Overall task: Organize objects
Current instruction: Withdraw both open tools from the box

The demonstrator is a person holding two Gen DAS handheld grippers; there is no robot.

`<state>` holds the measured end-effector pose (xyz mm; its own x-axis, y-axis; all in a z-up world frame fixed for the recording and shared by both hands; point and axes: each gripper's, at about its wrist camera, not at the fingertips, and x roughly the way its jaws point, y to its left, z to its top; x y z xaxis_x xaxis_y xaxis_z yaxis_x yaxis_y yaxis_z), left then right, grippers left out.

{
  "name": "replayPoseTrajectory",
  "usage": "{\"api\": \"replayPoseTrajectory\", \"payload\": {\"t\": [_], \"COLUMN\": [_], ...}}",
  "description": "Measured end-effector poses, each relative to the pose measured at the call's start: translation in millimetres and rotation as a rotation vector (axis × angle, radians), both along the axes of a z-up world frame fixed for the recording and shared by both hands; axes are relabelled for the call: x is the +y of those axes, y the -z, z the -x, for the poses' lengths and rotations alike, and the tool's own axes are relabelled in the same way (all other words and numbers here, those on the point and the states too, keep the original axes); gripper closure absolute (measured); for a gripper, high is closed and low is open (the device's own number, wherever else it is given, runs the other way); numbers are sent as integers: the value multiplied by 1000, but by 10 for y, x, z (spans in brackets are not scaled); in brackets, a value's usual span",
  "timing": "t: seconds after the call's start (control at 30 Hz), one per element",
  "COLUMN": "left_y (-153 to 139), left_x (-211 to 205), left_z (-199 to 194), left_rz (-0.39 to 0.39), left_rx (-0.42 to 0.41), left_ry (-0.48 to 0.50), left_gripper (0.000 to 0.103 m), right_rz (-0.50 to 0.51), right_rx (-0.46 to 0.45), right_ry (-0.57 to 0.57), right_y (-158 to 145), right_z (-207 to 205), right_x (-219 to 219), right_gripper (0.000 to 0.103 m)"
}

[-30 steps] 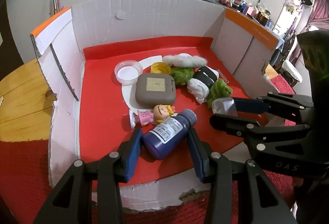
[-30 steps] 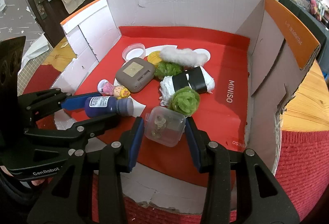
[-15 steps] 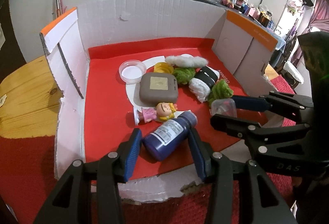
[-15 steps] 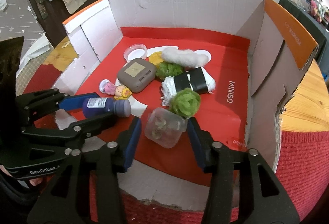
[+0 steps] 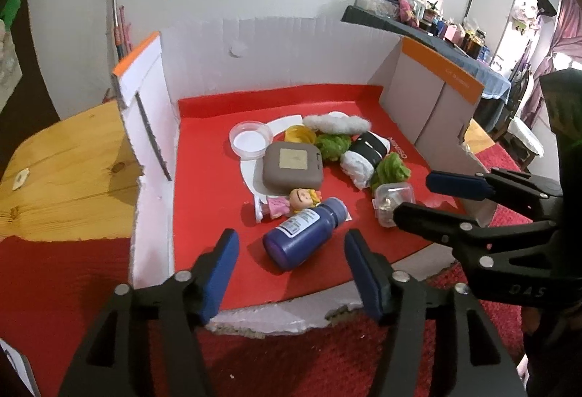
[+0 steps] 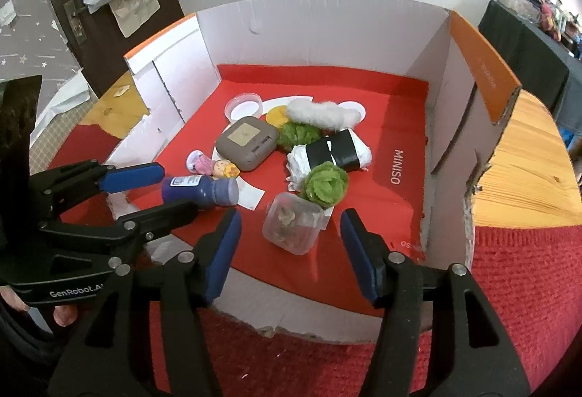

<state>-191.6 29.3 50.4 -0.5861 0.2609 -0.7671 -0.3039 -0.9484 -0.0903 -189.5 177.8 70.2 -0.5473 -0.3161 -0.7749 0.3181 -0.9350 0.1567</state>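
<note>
A purple bottle (image 5: 302, 233) with a white label lies on its side on the red floor of the cardboard box (image 5: 203, 178). My left gripper (image 5: 290, 240) straddles it with jaws opening, and its blue pads stand clear of the bottle. A small clear plastic container (image 6: 293, 227) with bits inside rests on the box floor between the opening jaws of my right gripper (image 6: 290, 220), untouched. In the right wrist view the purple bottle (image 6: 203, 189) lies between the left gripper's fingers (image 6: 134, 175).
Further in the box lie a grey square case (image 5: 293, 169), a small doll (image 5: 291, 202), two green fluffy balls (image 6: 325, 184), a white roll with a black band (image 6: 334, 151), a white fluffy piece (image 6: 316, 113) and a clear round dish (image 5: 251, 142). Cardboard walls (image 6: 320, 33) rise on three sides.
Both grippers have opened and let go: the bottle and the clear container now lie free on the box floor. Both views have pulled back slightly.
</note>
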Motion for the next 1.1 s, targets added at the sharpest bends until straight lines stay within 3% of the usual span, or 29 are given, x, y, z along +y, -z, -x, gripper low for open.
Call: {"api": "replayPoseTrajectory", "payload": {"t": [0.33,0.53,1.1], "left_y": [-63,-113,-153], "left_x": [-159,-167,-205], "left_z": [-97,-189,-356], "left_rz": [-28,4,4], "left_rx": [43,97,165], "left_ry": [-82,-115,-153], "left_gripper": [29,22,6], "right_rz": [9,1,-14], "right_rx": [72,117,187], "right_ry": [80,126,197], "right_y": [-115,-163,-123], "right_z": [-203,-305,-492], "right_x": [78,88,96], "right_gripper": [38,30,23]}}
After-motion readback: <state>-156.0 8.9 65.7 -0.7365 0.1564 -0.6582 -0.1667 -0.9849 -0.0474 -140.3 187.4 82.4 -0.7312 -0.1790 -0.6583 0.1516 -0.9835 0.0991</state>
